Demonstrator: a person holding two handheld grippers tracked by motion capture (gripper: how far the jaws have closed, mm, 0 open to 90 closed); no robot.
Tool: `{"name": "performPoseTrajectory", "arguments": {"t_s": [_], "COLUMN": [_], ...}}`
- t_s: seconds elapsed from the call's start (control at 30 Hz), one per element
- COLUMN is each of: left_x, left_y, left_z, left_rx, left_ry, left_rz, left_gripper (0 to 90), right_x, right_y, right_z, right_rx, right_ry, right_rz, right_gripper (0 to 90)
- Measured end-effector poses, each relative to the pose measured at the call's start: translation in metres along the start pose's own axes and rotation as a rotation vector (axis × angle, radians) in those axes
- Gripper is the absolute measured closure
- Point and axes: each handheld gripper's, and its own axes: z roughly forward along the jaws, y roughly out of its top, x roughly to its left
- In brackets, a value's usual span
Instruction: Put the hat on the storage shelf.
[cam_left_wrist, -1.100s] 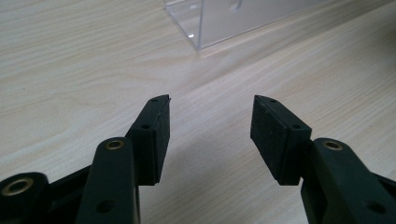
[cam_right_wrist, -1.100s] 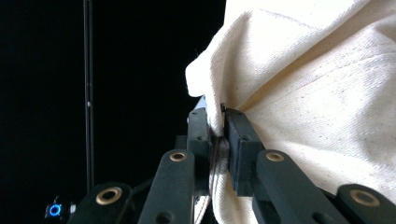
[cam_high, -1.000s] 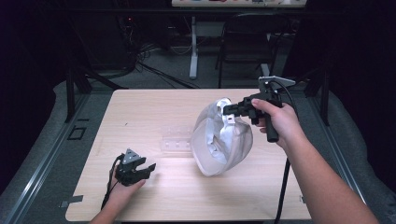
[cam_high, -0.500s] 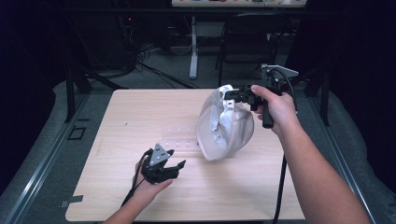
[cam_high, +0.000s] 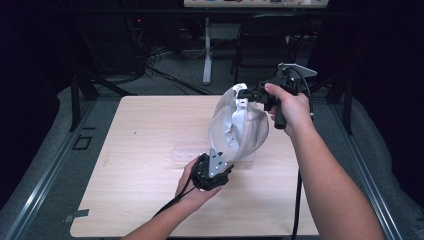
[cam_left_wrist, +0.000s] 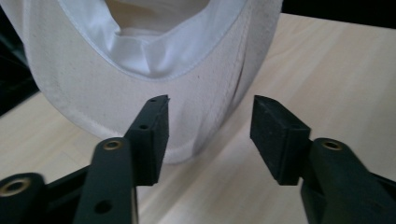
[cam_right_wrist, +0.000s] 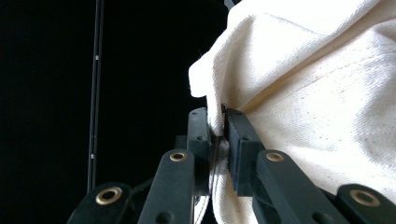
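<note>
A cream cloth hat (cam_high: 237, 127) with a white lining hangs over the middle of the wooden table (cam_high: 140, 130). My right gripper (cam_high: 246, 94) is shut on the hat's upper edge, and the right gripper view shows the fabric (cam_right_wrist: 327, 93) pinched between its pads (cam_right_wrist: 219, 114). My left gripper (cam_high: 223, 163) sits just below the hat's lowest part. In the left gripper view the brim (cam_left_wrist: 116, 93) lies just beyond the gripper (cam_left_wrist: 210, 105). Its jaws stand apart and have just been closing. Nothing is pressed between them.
A clear plastic piece (cam_high: 192, 152) lies flat on the table under and left of the hat. Beyond the far table edge, a chair (cam_high: 260, 40) and a stand leg (cam_high: 206, 55) stand on the dark floor. A cable (cam_high: 297, 200) hangs below my right forearm.
My left hand has travelled from the table's front left to the right and upward, up to the hat's lower edge. The right hand has lifted the hat slightly.
</note>
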Motion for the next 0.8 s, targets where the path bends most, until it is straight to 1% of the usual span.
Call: {"name": "performPoseTrajectory", "arguments": {"t_s": [0.03,0.13,0.17,0.2,0.27,0.3,0.33,0.43,0.5,0.6,0.63,0.8], "left_x": [0.001,0.005,0.006,0.008,0.011,0.011,0.013,0.015,0.018,0.024,0.026,0.037], "left_y": [0.001,0.001,0.001,0.000,0.000,-0.001,-0.001,-0.002,-0.002,-0.003,-0.004,-0.008], "left_z": [0.002,0.004,0.004,0.004,0.004,0.004,0.003,0.002,0.000,-0.001,-0.001,0.001], "left_rx": [0.009,0.020,0.026,0.036,0.038,0.036,0.036,0.033,0.034,0.034,0.029,0.015], "left_ry": [0.007,0.010,0.017,0.024,0.021,0.021,0.027,0.024,0.025,0.011,-0.004,-0.064], "left_rz": [0.001,-0.020,-0.018,-0.009,-0.016,-0.022,-0.015,-0.011,0.001,0.003,-0.002,-0.056], "left_gripper": [56.0,63.9,67.7,71.0,75.4,76.1,76.7,78.0,78.9,79.9,79.9,80.7], "right_x": [0.000,0.001,0.001,0.001,0.001,0.001,0.001,0.002,0.003,0.004,0.005,0.006], "right_y": [0.000,0.000,0.000,0.001,0.000,0.000,0.000,0.000,0.000,-0.001,-0.001,-0.001], "right_z": [0.000,0.001,0.001,0.001,0.001,0.001,0.001,0.001,0.002,0.003,0.004,0.008], "right_rx": [0.000,0.000,-0.003,-0.003,-0.003,-0.002,-0.003,-0.003,-0.004,-0.005,-0.005,0.003], "right_ry": [0.000,0.000,-0.001,-0.001,-0.004,-0.006,-0.008,-0.009,-0.009,-0.013,-0.014,-0.018], "right_rz": [0.000,-0.003,-0.002,-0.002,-0.004,-0.006,-0.005,-0.008,-0.010,-0.012,-0.014,-0.021], "right_gripper": [81.7,81.7,81.7,81.7,81.7,81.7,81.6,81.6,81.6,81.6,81.6,81.5]}}
